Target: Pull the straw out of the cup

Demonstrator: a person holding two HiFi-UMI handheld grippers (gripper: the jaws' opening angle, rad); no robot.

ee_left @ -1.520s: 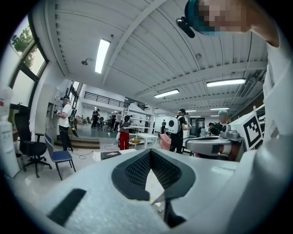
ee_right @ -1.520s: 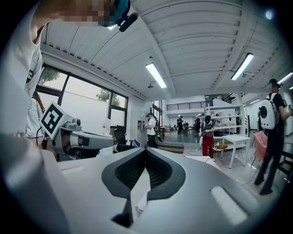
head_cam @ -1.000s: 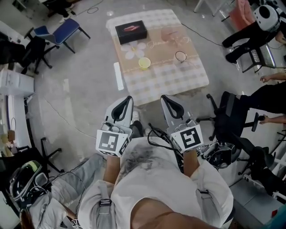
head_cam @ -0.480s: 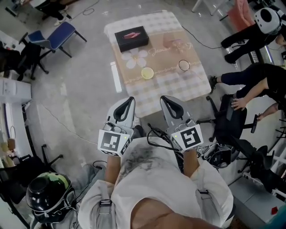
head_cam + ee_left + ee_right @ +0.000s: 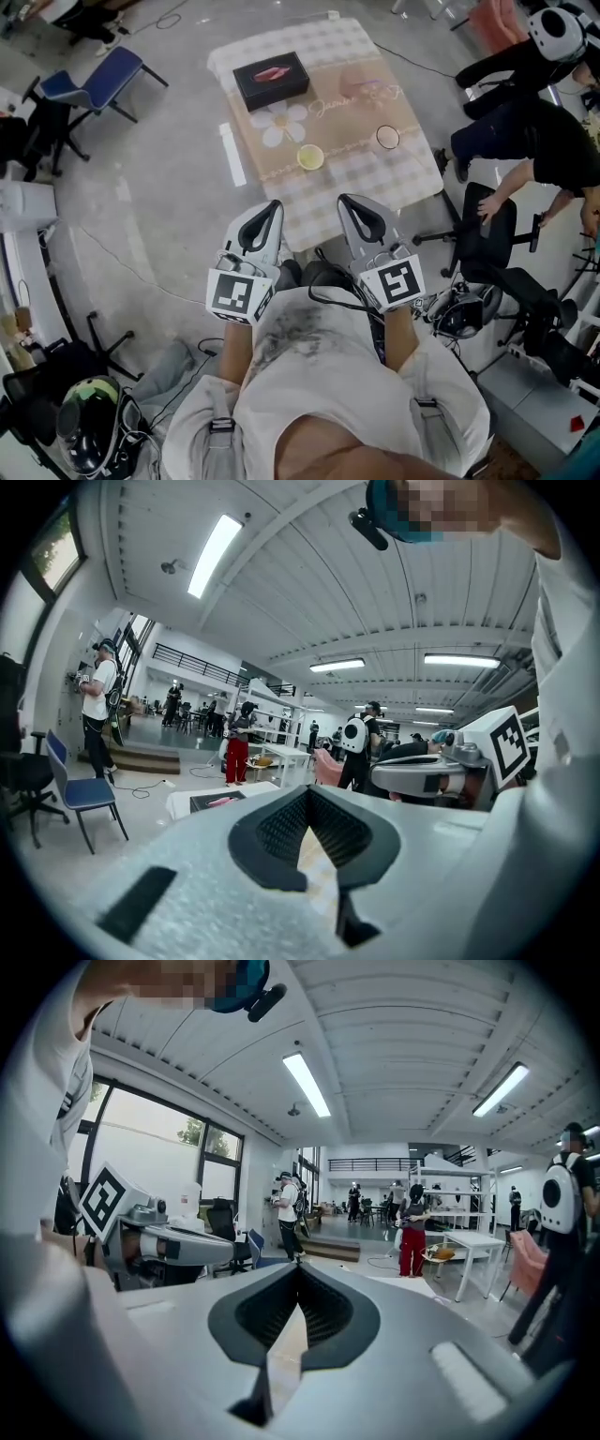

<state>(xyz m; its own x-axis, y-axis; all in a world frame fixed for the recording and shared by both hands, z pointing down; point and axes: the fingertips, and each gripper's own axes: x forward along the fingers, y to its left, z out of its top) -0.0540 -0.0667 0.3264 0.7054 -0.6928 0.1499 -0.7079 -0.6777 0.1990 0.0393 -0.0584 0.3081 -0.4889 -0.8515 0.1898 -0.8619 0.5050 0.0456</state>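
- Table (image 5: 361, 183), checked cloth w/ tan runner: lies straight ahead of both my tongs. Its near edge is just past their tips in the head view. Neither tong is over it yet.
- My arms: elbows tucked in, forearms running fwd side by side. Tongs are held near level, noses dipped a little, marker cubes close to my chest.
- Black box (image 5: 270, 79): far-left part of table, well apart from the cups. Not part of the job.
- L gripper (image 5: 271, 205): jaws together, nothing betw. them. Its own view shows the tips meeting, w/ only cloth visible through the gap behind.
- R gripper (image 5: 346, 201): jaws together too, nothing held; same picture in its own view.
- Yellow cup (image 5: 310, 157): mid-table on the runner, ahead and betw. the lines of the two tongs, about equally near each.
- Clear cup (image 5: 387, 137): ahead and off to the right of the R gripper, near the table's right side. R hand is clearly the nearer.
- Straw: too small to make out from here. Can't tell which cup holds it or which way it leans.
- Judgement: if it stands in a cup, its long axis runs near upright, so the pull goes up. Both tongs must first go fwd and down over the table, then open.
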